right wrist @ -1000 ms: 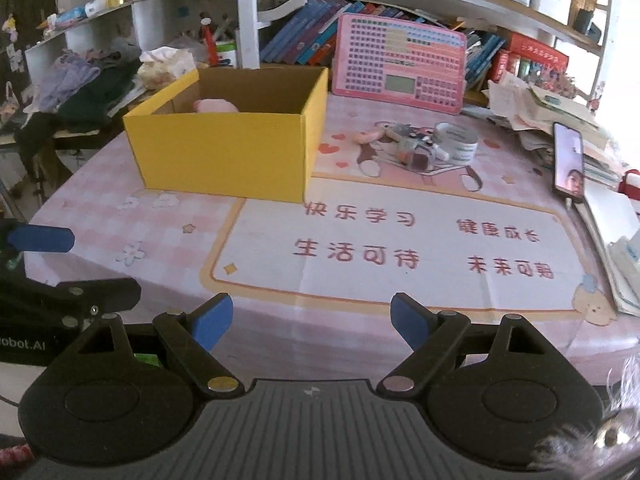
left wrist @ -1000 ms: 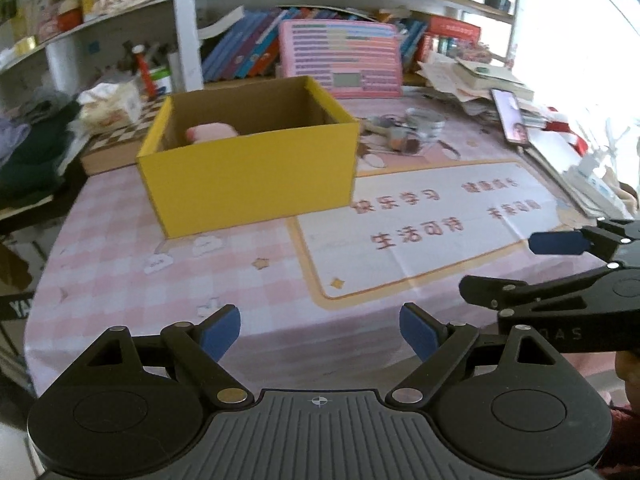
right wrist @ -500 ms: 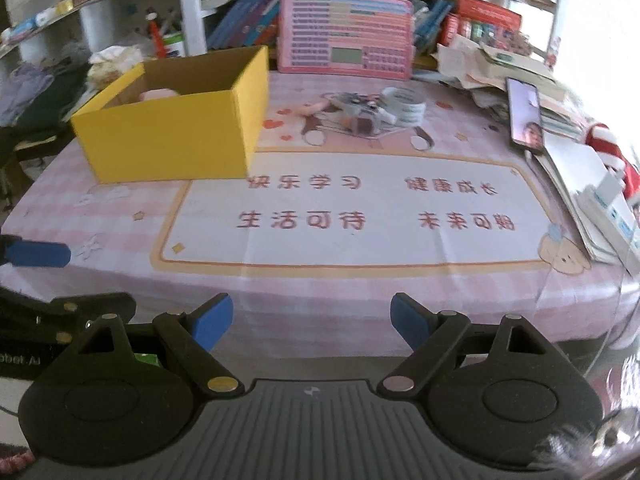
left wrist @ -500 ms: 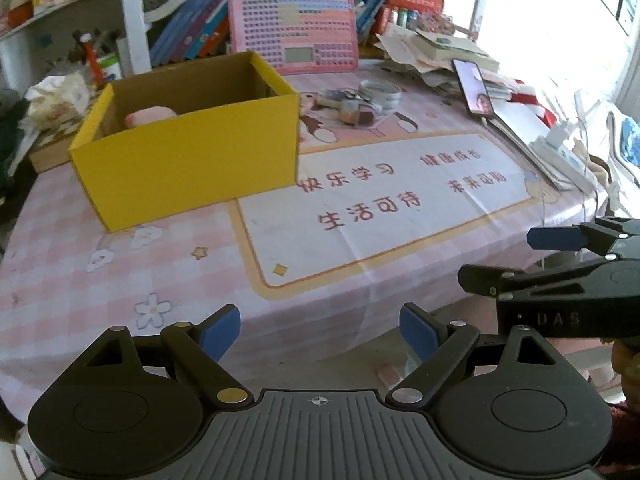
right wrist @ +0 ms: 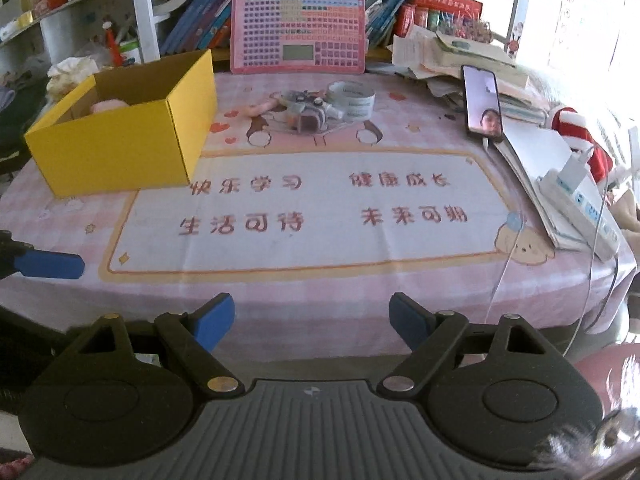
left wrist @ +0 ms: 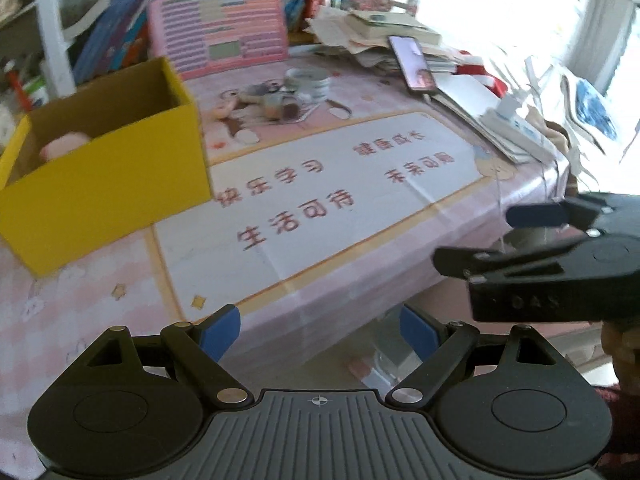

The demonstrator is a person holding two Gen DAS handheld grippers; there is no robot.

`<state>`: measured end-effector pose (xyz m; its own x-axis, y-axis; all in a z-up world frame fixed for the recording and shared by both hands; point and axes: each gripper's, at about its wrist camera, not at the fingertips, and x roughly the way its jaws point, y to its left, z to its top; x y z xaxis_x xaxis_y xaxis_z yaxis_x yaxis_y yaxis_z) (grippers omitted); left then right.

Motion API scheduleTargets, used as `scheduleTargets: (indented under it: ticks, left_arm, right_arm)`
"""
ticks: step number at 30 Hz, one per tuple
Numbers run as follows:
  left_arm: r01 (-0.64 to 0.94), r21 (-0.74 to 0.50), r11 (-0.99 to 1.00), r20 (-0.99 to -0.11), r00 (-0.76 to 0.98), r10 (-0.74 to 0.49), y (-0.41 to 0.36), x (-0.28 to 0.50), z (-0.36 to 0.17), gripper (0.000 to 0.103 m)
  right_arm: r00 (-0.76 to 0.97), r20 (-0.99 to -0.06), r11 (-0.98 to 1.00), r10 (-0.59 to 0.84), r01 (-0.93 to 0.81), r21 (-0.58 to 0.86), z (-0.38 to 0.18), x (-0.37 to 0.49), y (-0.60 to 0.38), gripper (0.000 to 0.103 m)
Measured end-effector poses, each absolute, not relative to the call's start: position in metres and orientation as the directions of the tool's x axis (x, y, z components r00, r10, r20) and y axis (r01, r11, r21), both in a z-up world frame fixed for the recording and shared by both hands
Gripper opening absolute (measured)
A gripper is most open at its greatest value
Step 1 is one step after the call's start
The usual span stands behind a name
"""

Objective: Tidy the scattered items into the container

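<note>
A yellow cardboard box (right wrist: 120, 152) (left wrist: 104, 196) stands open at the table's far left with a pink soft item (right wrist: 106, 106) (left wrist: 64, 146) inside. Scattered beyond the printed mat lie a roll of white tape (right wrist: 352, 98) (left wrist: 308, 80), a small grey gadget (right wrist: 306, 114) (left wrist: 280, 104) and a pink stick-like piece (right wrist: 258, 109). My left gripper (left wrist: 320, 330) is open and empty at the table's near edge. My right gripper (right wrist: 312, 318) is open and empty too, also at the near edge, far from the items. Each gripper shows at the side of the other's view.
A pink keyboard-like toy (right wrist: 298, 32) leans against the bookshelf at the back. A phone (right wrist: 482, 104) with a lit screen rests on stacked papers at the right, with a power strip (right wrist: 580, 200) and cables nearby. The mat (right wrist: 304, 208) covers the table's middle.
Both views have drawn back and swung right: the box has slid left in each, and the table's front edge and right-hand clutter now show. Both grippers stay open.
</note>
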<state>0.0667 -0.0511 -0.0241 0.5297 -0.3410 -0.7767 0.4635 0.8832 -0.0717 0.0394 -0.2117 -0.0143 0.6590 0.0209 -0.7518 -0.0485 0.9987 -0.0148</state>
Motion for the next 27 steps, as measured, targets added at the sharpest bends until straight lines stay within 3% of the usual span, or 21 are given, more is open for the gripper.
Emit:
scheduleTargets:
  ticks: [11,18,27]
  left_arm:
    - [0.453,-0.087,0.887,-0.768,0.537,-0.349,-0.078,0.092,-0.027,0.089]
    - [0.446,-0.024,0.894,-0.721,0.612,-0.325,-0.103,0.115,-0.024,0.089]
    - [0.395,0.022,0.918,-0.693,0.669,-0.271,-0.129,0.161,-0.020,0.088]
  right_arm:
    - [0.652,-0.758,1.000,-0.020,0.008,-0.020,-0.017,0.060,-0.246,0.082]
    - [0.681,-0.732,1.000,-0.022,0.030,-0.002,-0.015,0.088,-0.271,0.069]
    - [0.723,-0.690,0.999,0.019,0.007,0.034,-0.010,0.158,-0.302,0.069]
